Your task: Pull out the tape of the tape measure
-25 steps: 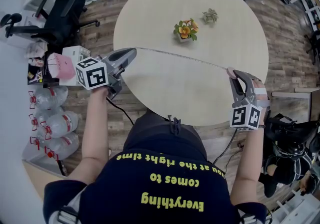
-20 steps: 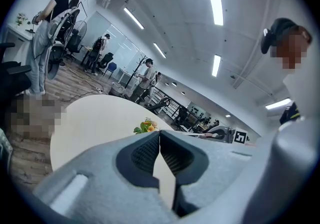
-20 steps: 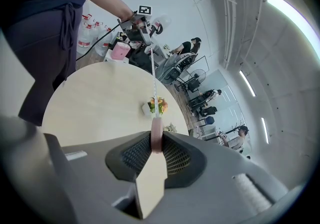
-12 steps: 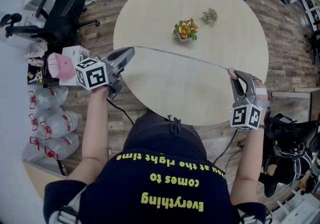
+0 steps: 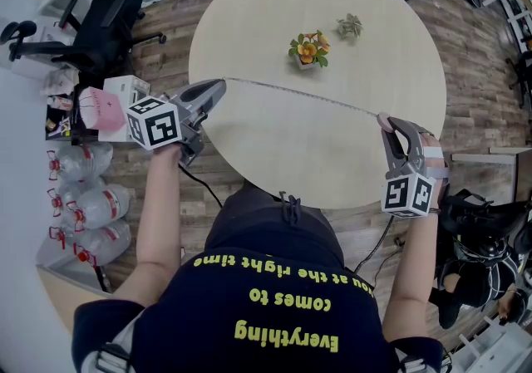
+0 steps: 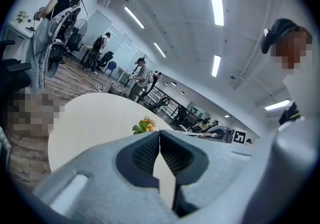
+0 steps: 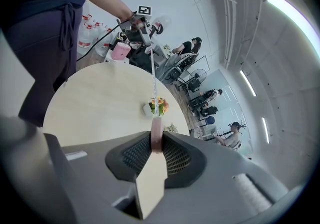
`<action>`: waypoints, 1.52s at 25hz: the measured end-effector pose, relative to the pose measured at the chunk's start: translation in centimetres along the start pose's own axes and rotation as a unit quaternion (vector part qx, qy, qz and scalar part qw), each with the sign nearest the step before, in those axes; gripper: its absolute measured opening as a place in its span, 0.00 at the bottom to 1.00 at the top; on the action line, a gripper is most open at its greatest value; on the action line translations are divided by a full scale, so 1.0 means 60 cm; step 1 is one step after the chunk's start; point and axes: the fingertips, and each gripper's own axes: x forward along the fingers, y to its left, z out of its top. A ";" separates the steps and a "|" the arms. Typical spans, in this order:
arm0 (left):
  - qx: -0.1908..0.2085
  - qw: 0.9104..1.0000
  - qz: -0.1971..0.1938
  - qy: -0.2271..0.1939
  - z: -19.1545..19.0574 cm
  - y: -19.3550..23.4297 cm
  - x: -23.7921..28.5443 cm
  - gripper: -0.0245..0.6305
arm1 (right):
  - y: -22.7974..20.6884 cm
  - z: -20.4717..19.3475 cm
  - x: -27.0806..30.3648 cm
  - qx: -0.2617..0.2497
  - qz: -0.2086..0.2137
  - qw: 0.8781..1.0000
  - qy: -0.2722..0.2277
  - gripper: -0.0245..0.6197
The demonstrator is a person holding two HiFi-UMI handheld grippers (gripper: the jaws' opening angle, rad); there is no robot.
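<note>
A person at a round, pale worktop (image 5: pixel 274 151) holds a tape measure drawn out across it, seen from the head camera. The left tool (image 5: pixel 219 87), at the left of the frame by the worktop's edge, has its jaws pressed fully together on the free end of the tape (image 5: pixel 299 95); its own view shows the two ribbed pads meeting along one line. The right tool (image 5: pixel 387 124), at the right of the frame near the worktop's lower right rim, is closed part-way around the pink tape measure (image 5: pixel 384 120), whose narrow body stands upright between the pads with both pads against it.

The tape runs as one thin, straight line from the left tool, slanting slightly down toward the right of the frame, to the pink case, and passes above the worktop's middle. Above that line, toward the top of the frame, stand a small pot of orange and yellow flowers (image 5: pixel 309 50) and, just to its upper right, a small green plant (image 5: pixel 349 27), both apart from the tape. Water bottles (image 5: pixel 83 197) lie on the wooden floor at the far left.
</note>
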 end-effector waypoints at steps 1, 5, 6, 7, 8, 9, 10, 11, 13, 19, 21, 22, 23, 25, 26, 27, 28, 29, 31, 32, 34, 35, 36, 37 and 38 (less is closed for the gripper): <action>0.000 1.000 -0.001 0.000 -0.001 -0.001 0.000 0.05 | 0.000 0.001 0.000 0.000 0.000 1.000 0.000 0.17; 0.000 1.000 -0.004 0.003 -0.004 -0.003 0.003 0.05 | 0.002 0.002 0.002 0.001 0.001 1.000 -0.001 0.17; 0.001 1.000 -0.004 0.004 -0.005 -0.004 0.004 0.05 | 0.003 0.002 0.002 0.001 0.000 1.000 -0.002 0.17; 0.002 1.000 -0.005 0.005 -0.005 -0.005 0.005 0.05 | 0.003 0.003 0.002 0.001 0.001 1.000 -0.002 0.17; 0.002 1.000 -0.006 0.005 -0.005 -0.006 0.006 0.05 | 0.003 0.004 0.002 0.001 0.001 1.000 -0.003 0.17; 0.002 1.000 -0.007 0.006 -0.005 -0.007 0.007 0.05 | 0.003 0.006 0.003 0.001 0.001 1.000 -0.004 0.17; 0.001 1.000 -0.008 0.007 -0.006 -0.008 0.008 0.05 | 0.003 0.007 0.003 0.001 0.002 1.000 -0.004 0.17; 0.000 1.000 -0.010 0.008 -0.007 -0.009 0.010 0.05 | 0.003 0.008 0.003 0.001 0.002 1.000 -0.005 0.17; -0.002 1.000 -0.016 0.009 -0.009 -0.014 0.012 0.05 | 0.004 0.011 0.002 0.001 0.003 1.000 -0.006 0.17; -0.003 1.000 -0.027 0.014 -0.014 -0.023 0.023 0.05 | 0.005 0.019 0.006 -0.001 0.003 1.000 -0.011 0.17; -0.002 0.999 -0.031 0.016 -0.017 -0.027 0.025 0.05 | 0.006 0.022 0.005 -0.002 0.004 1.000 -0.013 0.17; -0.002 0.999 -0.032 0.017 -0.018 -0.029 0.026 0.05 | 0.007 0.023 0.005 -0.002 0.004 1.000 -0.014 0.17; -0.001 0.999 -0.034 0.019 -0.019 -0.031 0.027 0.05 | 0.008 0.023 0.005 -0.002 0.004 1.000 -0.014 0.17; -0.002 0.999 -0.038 0.021 -0.021 -0.035 0.031 0.05 | 0.007 0.026 0.005 -0.001 0.005 1.000 -0.016 0.17; -0.002 0.999 -0.041 0.022 -0.022 -0.038 0.032 0.05 | 0.007 0.027 0.004 -0.001 0.005 1.000 -0.016 0.17; -0.003 0.999 -0.044 0.023 -0.023 -0.041 0.034 0.05 | 0.007 0.029 0.004 -0.001 0.006 1.000 -0.016 0.17; -0.004 0.999 -0.046 0.023 -0.024 -0.043 0.036 0.05 | 0.008 0.030 0.004 -0.002 0.006 1.000 -0.017 0.17; -0.005 0.999 -0.048 0.024 -0.026 -0.045 0.037 0.05 | 0.009 0.030 0.005 -0.003 0.006 1.000 -0.018 0.17; -0.005 0.998 -0.051 0.025 -0.029 -0.049 0.041 0.05 | 0.009 0.030 0.005 -0.004 0.006 1.000 -0.020 0.17; -0.005 0.998 -0.053 0.026 -0.030 -0.051 0.043 0.05 | 0.009 0.031 0.005 -0.004 0.006 1.000 -0.020 0.17; -0.005 0.998 -0.056 0.029 -0.031 -0.054 0.047 0.05 | 0.008 0.033 0.005 -0.003 0.006 1.000 -0.021 0.17; -0.006 0.998 -0.058 0.029 -0.032 -0.056 0.048 0.05 | 0.008 0.035 0.005 -0.002 0.006 1.000 -0.021 0.17; -0.006 0.998 -0.059 0.030 -0.032 -0.056 0.050 0.05 | 0.008 0.037 0.006 -0.002 0.007 1.000 -0.021 0.17; -0.006 0.998 -0.061 0.031 -0.033 -0.058 0.051 0.05 | 0.009 0.038 0.007 -0.002 0.007 1.000 -0.022 0.17; -0.006 0.998 -0.062 0.033 -0.035 -0.059 0.053 0.05 | 0.011 0.039 0.007 -0.003 0.007 1.000 -0.023 0.17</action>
